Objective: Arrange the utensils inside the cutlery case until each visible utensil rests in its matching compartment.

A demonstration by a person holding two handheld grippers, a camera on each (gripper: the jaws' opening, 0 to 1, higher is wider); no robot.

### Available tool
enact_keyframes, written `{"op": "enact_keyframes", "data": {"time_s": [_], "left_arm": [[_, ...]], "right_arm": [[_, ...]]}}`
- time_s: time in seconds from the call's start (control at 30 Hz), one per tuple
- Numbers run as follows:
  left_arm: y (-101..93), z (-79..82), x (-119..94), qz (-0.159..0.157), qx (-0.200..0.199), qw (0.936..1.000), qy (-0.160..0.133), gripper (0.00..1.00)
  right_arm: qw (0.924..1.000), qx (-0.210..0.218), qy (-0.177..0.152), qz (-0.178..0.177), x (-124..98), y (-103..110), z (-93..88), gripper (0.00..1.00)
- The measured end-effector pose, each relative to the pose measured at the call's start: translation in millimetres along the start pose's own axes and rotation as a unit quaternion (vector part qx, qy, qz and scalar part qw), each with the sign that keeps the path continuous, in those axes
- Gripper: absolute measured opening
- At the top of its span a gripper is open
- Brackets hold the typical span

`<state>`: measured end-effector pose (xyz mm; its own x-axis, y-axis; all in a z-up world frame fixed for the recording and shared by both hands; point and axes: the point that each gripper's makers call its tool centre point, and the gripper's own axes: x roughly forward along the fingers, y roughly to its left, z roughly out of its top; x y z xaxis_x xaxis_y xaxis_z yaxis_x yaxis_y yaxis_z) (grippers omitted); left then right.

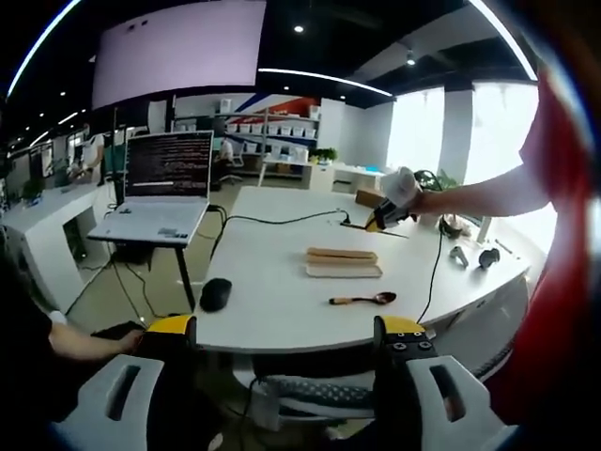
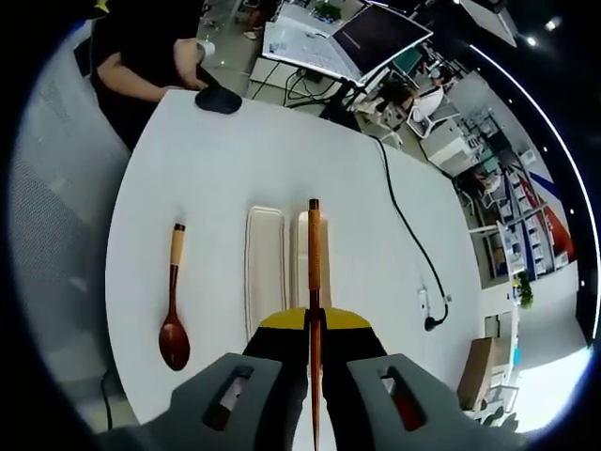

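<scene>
In the left gripper view my left gripper (image 1: pixel 286 329) hangs off the near edge of the white table (image 1: pixel 272 272), its yellow-tipped jaws spread wide with nothing between them. Out on the tabletop I see the pale, long cutlery case (image 1: pixel 344 262), lying open in two shallow halves side by side. Just beside it, nearer to me, rests the dark wooden spoon with a lighter handle (image 1: pixel 362 299), apart from the case. Across the table I pick up the right gripper (image 1: pixel 390 211), held by a person's hand above the far side of the table, beyond the case. This view also gives me a black computer mouse (image 1: pixel 215 294) at the table's left edge, a black cable (image 1: pixel 282 221) running over the top, and an open silver laptop (image 1: pixel 160 193) on a stand with text on its screen.

Now the right gripper view, looking down on the table. My right gripper (image 2: pixel 314 343) has its jaws pressed together on a slim brown wooden chopstick (image 2: pixel 314 272), which runs straight out ahead. Here I can see into the case: two long white trays; the left tray (image 2: pixel 264 272) looks bare, and the chopstick's length lies over the right tray (image 2: pixel 300 263). Whether it touches the tray, I cannot tell. The spoon sits on the table left of the case, well apart, bowl toward me. The mouse lies at the far rim of the table, beside a person in dark clothes (image 2: pixel 141 47).
</scene>
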<state>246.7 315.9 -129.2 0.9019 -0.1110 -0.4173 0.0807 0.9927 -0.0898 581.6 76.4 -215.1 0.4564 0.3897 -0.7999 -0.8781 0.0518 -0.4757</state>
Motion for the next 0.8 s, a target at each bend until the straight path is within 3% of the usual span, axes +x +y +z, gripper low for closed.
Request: {"op": "enact_keyframes", "data": {"time_s": [0.5, 0.6, 0.63, 0.7, 0.8], "left_arm": [[2.2, 2.3, 2.9, -0.009, -0.006, 0.9999, -0.006, 0.79], [2.9, 3.0, 3.7, -0.009, 0.0, 0.9999, -0.005, 0.79], [2.4, 3.6, 4.1, -0.011, -0.002, 0.9999, -0.006, 0.79], [0.6, 6.8, 4.9, -0.016, -0.005, 0.9998, -0.012, 0.79], [-3.4, 11.3, 6.5, -0.026, 0.002, 0.9995, -0.019, 0.77]], "right_arm": [[0.9999, -0.005, 0.008, 0.004, 11.1, -5.0, -3.5, 0.0], [0.9996, 0.025, 0.001, 0.01, 14.1, -8.6, -6.5, 0.0], [0.9984, 0.055, -0.009, 0.014, 15.4, -8.3, -5.6, 0.0], [0.9876, 0.148, -0.041, 0.029, 17.2, -12.2, -1.7, 0.0], [0.9881, 0.149, -0.035, 0.015, 17.0, -21.7, -9.1, 0.0]]}}
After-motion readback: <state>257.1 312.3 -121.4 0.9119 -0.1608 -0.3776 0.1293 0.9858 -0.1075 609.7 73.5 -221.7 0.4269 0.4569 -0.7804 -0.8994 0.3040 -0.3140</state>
